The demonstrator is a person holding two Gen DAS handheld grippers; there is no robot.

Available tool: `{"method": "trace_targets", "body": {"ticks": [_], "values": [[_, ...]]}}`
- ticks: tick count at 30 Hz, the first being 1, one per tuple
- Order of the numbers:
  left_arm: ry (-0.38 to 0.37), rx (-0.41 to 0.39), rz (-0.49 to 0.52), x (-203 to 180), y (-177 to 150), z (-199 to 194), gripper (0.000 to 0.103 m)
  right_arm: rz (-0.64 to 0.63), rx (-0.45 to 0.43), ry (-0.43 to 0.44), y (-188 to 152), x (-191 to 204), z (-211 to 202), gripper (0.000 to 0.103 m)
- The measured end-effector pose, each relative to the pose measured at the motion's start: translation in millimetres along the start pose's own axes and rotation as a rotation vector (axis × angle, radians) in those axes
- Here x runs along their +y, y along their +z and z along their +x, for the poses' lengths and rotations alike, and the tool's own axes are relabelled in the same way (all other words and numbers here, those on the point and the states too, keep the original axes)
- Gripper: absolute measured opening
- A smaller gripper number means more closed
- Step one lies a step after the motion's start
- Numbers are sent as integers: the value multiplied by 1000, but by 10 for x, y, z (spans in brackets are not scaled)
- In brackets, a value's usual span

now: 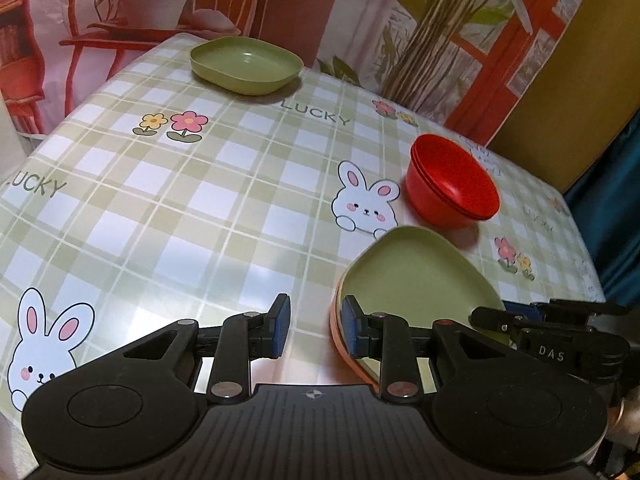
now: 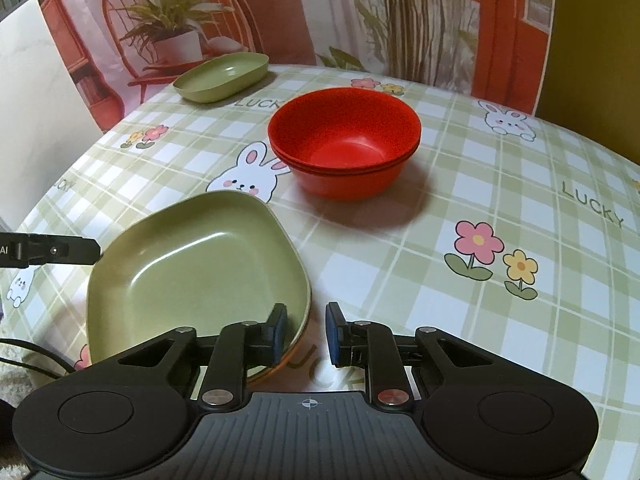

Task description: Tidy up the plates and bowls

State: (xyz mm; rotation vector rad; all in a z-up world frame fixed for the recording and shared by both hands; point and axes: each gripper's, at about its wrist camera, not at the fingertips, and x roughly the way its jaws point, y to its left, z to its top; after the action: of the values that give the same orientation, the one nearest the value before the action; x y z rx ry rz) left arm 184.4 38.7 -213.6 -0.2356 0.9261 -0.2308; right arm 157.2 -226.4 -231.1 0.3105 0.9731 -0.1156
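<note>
item: red bowls [image 2: 344, 148], nested as one stack mid-desk [image 2: 500, 184]; we count these done. item: near green plate [image 2: 192, 264], set on an orange plate [image 2: 298, 338] whose rim alone shows at the front edge; stacked. item: far green plate [image 2: 222, 76], alone at the back edge, well apart; we judge it left to gather. left claw [image 1: 314, 326]: released, jaws straddling the near stack's left rim without pressing. right claw [image 2: 306, 332]: released, straddling its right rim.

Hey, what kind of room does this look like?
Probably a staged home dining spot: a checked bunny tablecloth, stacked red bowls and green plates, before a printed backdrop of plants and chairs.
</note>
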Motion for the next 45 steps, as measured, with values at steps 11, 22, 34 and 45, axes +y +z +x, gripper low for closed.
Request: {"method": "trace_targets", "body": {"ticks": [11,22,34,45], "values": [[-5,-86,40,148,343,-340,29,25,-81,37,225,70,-351,19],[149,-187,188,621,1021,-845,30,96,-123,106,712,466,-478,20],[387,-380,252,1411,1893,-1403,30,95,-243,155,1866,1205,-115,23],[359,-447,172,1861,2558,-796,31,91,-238,5,2864,1056,1084,23]]}}
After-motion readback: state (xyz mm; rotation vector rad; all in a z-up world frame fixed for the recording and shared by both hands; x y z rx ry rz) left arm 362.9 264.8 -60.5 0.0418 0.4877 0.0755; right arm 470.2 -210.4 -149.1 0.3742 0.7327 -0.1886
